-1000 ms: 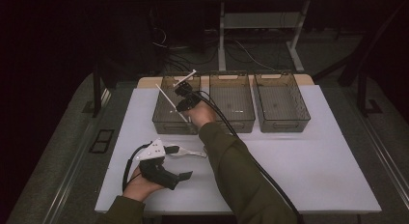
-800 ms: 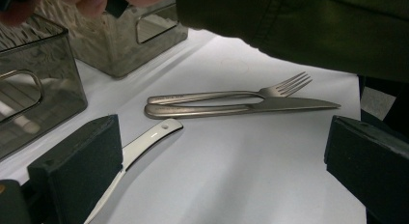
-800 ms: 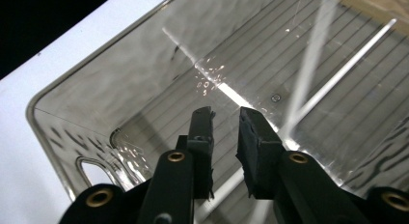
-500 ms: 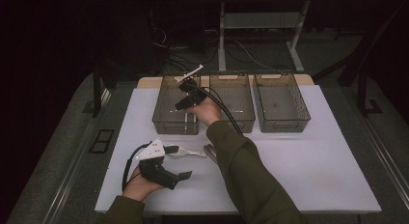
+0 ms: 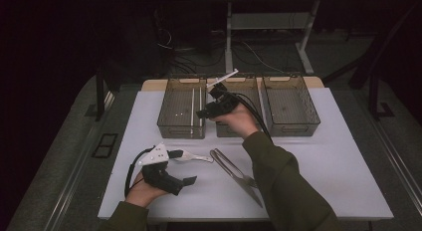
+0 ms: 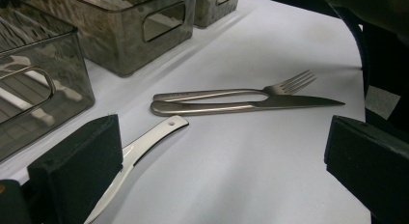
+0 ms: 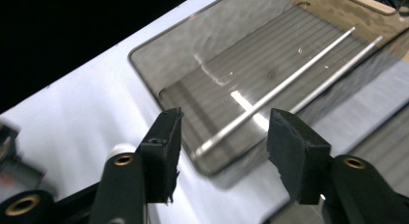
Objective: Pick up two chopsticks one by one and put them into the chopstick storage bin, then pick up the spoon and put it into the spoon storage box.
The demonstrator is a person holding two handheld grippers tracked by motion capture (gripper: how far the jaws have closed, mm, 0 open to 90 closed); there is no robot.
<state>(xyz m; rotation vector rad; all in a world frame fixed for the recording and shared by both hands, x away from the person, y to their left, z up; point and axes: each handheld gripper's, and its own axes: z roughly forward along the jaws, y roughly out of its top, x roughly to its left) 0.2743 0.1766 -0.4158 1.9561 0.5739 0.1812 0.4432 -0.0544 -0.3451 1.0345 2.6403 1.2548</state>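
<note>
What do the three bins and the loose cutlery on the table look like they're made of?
The bins look like smoke-tinted clear plastic: the ribbed floors show through the walls. The fork and knife look like brushed metal, with a dull grey sheen. The piece by the left gripper looks polished, brighter.

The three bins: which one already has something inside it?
The left bin: two thin rods lie along its floor. The middle bin and right bin look empty.
</note>
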